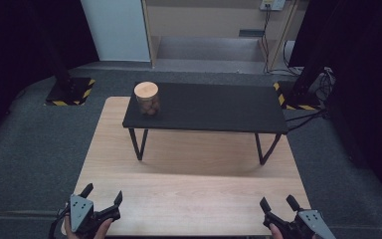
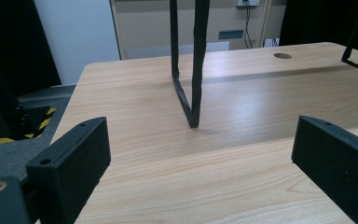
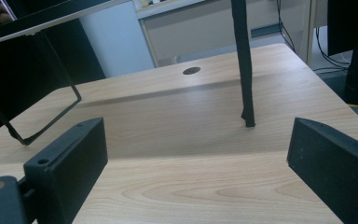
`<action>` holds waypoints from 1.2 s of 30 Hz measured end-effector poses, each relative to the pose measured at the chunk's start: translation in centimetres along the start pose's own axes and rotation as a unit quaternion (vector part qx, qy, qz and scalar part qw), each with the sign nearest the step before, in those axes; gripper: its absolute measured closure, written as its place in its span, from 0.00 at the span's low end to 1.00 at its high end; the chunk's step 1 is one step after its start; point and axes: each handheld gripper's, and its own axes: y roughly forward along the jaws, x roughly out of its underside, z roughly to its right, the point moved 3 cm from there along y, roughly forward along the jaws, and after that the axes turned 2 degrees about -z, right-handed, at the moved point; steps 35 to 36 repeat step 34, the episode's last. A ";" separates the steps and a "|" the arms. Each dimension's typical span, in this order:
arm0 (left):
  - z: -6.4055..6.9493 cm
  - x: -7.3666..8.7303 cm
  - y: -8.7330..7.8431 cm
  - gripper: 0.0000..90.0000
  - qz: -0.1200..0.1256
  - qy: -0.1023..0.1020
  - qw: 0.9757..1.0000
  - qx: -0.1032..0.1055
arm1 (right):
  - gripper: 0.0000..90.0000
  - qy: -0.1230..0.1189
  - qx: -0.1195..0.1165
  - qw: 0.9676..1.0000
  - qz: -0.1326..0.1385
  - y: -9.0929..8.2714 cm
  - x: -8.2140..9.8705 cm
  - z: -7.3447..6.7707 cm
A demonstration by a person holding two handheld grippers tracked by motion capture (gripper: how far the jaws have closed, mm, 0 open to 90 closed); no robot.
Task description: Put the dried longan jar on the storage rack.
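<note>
— Both grippers are waiting at the near edge of the table (image 1: 189, 199), aren't they? How are the jaws standing?

— Wide apart on each. The left gripper (image 1: 102, 195) is sitting at the near left corner and the right gripper (image 1: 278, 203) at the near right, with nothing between the jaws of either; only bare wood is lying ahead of them.

— So where is the jar (image 1: 146, 98)?

— It is standing upright at the far left end of the black shelf (image 1: 214, 107), raised on thin legs (image 2: 189, 88) over the table. It is well apart from both grippers.

— Why are they holding so low and wide?

— My guess is they are readying for a reach. The left one is nearer the jar's side, so it is probably going first.
</note>
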 end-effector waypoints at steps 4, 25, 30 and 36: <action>-0.2 0.0 -0.2 0.03 0.000 -0.002 1.000 -0.003 | 0.06 0.000 0.001 1.000 0.000 0.1 0.0 0.0; 0.0 0.0 0.2 0.03 -0.007 0.002 1.000 -0.002 | 0.06 0.007 0.008 1.000 -0.002 -0.4 0.6 0.3; -0.1 0.1 0.1 0.03 -0.006 -0.001 1.000 0.000 | 0.06 0.009 0.007 1.000 -0.001 -0.4 0.6 0.3; -0.2 -0.1 -0.1 0.03 -0.005 0.000 1.000 0.002 | 0.05 0.007 0.005 1.000 0.003 -0.6 0.6 0.1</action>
